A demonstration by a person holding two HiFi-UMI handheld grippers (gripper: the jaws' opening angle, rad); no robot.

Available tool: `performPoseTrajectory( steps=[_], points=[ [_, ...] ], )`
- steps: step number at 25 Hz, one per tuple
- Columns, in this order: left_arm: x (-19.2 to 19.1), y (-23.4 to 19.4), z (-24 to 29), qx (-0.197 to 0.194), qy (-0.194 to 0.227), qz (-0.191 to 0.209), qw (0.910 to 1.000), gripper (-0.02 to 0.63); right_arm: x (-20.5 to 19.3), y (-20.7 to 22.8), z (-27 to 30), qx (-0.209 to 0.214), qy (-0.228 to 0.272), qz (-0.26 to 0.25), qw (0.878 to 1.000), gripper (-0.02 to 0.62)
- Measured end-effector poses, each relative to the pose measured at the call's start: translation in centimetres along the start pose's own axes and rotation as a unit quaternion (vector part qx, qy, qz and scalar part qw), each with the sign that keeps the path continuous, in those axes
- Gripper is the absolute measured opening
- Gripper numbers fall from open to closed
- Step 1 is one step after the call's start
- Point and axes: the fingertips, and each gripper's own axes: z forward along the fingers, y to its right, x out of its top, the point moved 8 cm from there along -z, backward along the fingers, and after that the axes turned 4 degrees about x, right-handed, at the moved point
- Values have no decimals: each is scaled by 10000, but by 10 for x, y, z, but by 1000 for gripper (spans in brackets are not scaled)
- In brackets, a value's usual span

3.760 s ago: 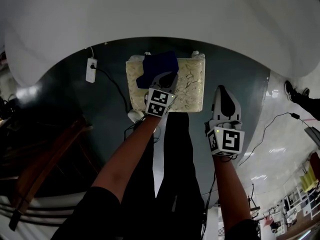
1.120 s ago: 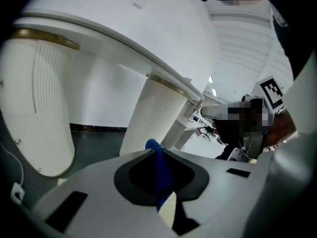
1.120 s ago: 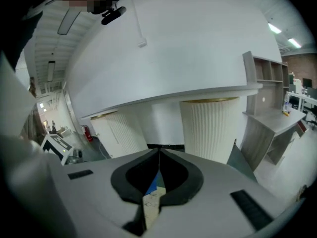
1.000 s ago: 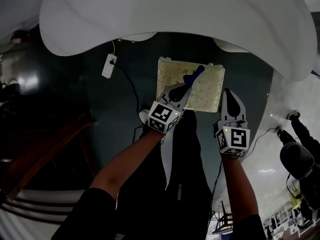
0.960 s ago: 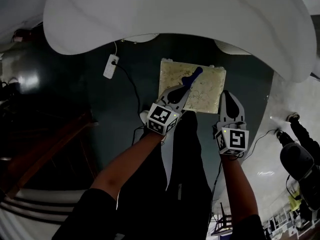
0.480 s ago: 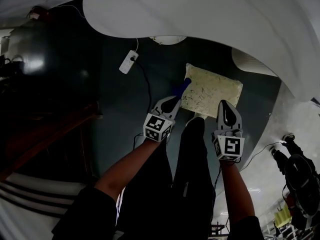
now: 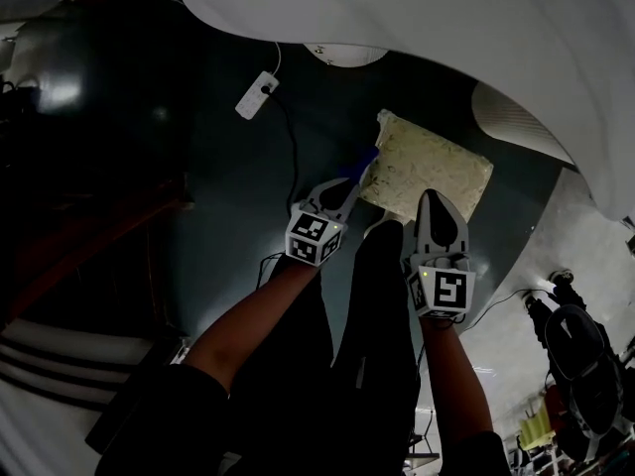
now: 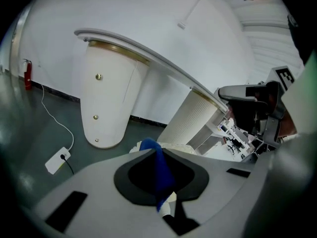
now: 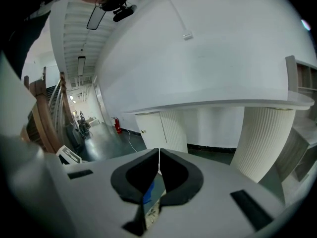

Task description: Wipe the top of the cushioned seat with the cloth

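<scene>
**Head view.** The cushioned seat (image 7: 437, 167) stands on the dark floor (image 7: 213, 206), right of the frame's centre. The left tool (image 7: 342, 191) points at its left edge, and the blue cloth (image 7: 365, 160) shows only as a thin strip there, beside the top, not spread on it. The right tool (image 7: 435, 206) overlaps the seat's lower edge; I cannot tell whether it touches. A power strip (image 7: 256, 95) and its cable lie at the upper left.

A stroke from here would likely drag a narrow rope of cloth along the rim and leave most of the top unwiped. The seat might also skid on the smooth floor if nothing steadies it.

**Left gripper view.** The left tool (image 8: 159, 185) is clamped on the cloth (image 8: 157, 167), which stands up in one bunched fold between the pads. A pale bit of the seat (image 8: 175, 147) shows just behind it. With so little fabric past the tips, I judge that a firm press could bring the hard tips onto the cushion, or tug the fold loose.

**Right gripper view.** The right tool (image 9: 158, 175) has its pads pressed together with nothing between them. Through the slit below show a sliver of blue cloth (image 9: 148, 192) and patterned seat (image 9: 151, 212). Closed and empty, it can push against the seat but cannot grip it if it slides.
</scene>
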Motion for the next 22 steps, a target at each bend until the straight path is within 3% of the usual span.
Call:
performPoseTrajectory(
  steps=[10,17,22],
  points=[
    [-39,-1,52,180,-393,96,9990,35,-22,16,18,390,-147,-87,9991,37],
    [-69,10,94,-42,-662,439,9968,35,-51,68,13,-206,-134,299,9992,37],
    [-76,18,113,-239,-808,535,9950,35,-62,83,1,-281,-248,366,9986,37]
  ],
)
